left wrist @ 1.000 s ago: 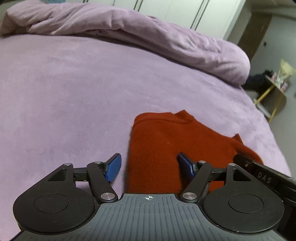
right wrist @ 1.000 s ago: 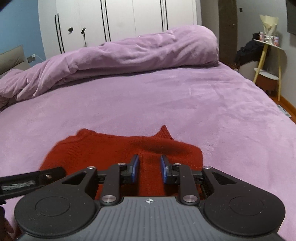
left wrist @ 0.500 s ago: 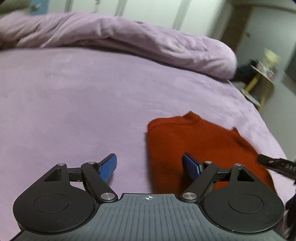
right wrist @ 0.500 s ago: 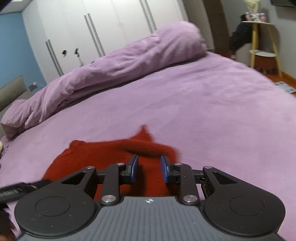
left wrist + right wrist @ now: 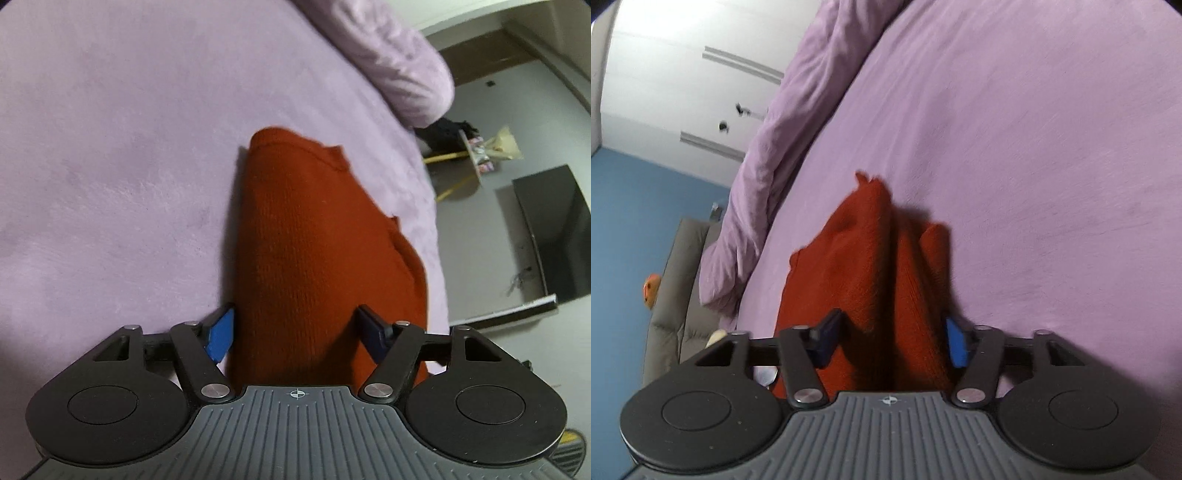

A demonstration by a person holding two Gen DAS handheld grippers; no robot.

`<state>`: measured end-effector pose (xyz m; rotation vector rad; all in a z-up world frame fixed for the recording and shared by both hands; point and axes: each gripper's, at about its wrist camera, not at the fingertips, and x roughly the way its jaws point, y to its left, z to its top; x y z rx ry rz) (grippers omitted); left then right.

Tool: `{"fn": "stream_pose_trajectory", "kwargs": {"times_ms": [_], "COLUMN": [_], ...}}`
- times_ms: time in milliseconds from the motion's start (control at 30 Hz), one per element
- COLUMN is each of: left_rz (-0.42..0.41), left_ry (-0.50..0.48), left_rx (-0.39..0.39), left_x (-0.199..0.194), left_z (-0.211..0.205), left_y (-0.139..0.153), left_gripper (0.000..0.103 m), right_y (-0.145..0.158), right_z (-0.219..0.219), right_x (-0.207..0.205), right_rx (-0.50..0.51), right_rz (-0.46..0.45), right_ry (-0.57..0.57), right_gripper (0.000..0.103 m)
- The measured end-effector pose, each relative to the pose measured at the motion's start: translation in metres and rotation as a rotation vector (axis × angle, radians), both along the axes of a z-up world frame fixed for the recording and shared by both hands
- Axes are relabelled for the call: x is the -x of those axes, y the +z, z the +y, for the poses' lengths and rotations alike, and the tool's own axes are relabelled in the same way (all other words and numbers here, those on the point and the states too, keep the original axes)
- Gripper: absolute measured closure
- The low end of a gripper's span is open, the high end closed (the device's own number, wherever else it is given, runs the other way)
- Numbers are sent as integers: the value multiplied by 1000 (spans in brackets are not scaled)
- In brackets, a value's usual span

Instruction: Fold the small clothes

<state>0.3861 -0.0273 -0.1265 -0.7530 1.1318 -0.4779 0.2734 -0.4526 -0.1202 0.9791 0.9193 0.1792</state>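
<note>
Both the left gripper [image 5: 301, 332] and right gripper [image 5: 894, 341] straddle the rust-red knitted sweater [image 5: 314, 236] with jaws spread, ungripped; it looks partly folded on the lilac plush bedspread [image 5: 110, 147], final folds probably remaining.

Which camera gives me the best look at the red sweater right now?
The left wrist view: the red sweater fills the centre, showing its rounded folded edge and knit surface between the open left gripper. The right wrist view shows it bunched into ridges and shadowed between the open right gripper.
</note>
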Motion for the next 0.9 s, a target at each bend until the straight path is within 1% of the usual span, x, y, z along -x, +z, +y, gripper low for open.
{"fn": "stream_pose_trajectory", "kwargs": {"times_ms": [67,100,133,233,333,433,533,633,700,733,767,800,833,867,900], "left_rz": [16,28,34,9,-13,-42,-25,-20,-23,-27,-35,-41,-66,-97,-125], "left_ry": [7,12,19,19,6,-21,-32,-46,-26,1,36,51,56,68,75], "left_rx": [2,8,10,16,29,10,-38,-141,-247,-306,-361,-388,-384,-360,-342], "left_x": [-6,-7,-8,-1,10,26,47,73,90,99,110,119,135,153,170], "left_z": [-1,0,1,5,12,26,53,86,104,113,121,127,133,139,144], "left_y": [-3,-4,-4,5,21,43,65,80,80,78,78,79,82,86,88], "left_gripper": [33,39,46,55,57,57,57,54,51,53,55,55,53,51,47], "right_y": [-4,-5,-6,-1,14,29,40,37,29,24,20,20,24,31,40], "right_z": [5,6,7,14,22,36,66,103,129,140,150,158,164,168,170], "right_x": [-8,-9,-9,-5,2,7,15,32,45,52,59,68,77,86,99], "right_rx": [4,-6,-14,-4,-5,-48,-70,-124,-141,-149,-133,-86,-20,37,92], "right_rz": [1,-4,-8,-28,-71,-88,-71,-30,-4,7,15,12,2,-6,-20], "right_ry": [15,9,0,-34,-31,-16,30,69,86,78,59,25,-7,-27,-51], "right_gripper": [57,65,70,76,77,77,77,77,77,77,75,70,63,60,56]}}
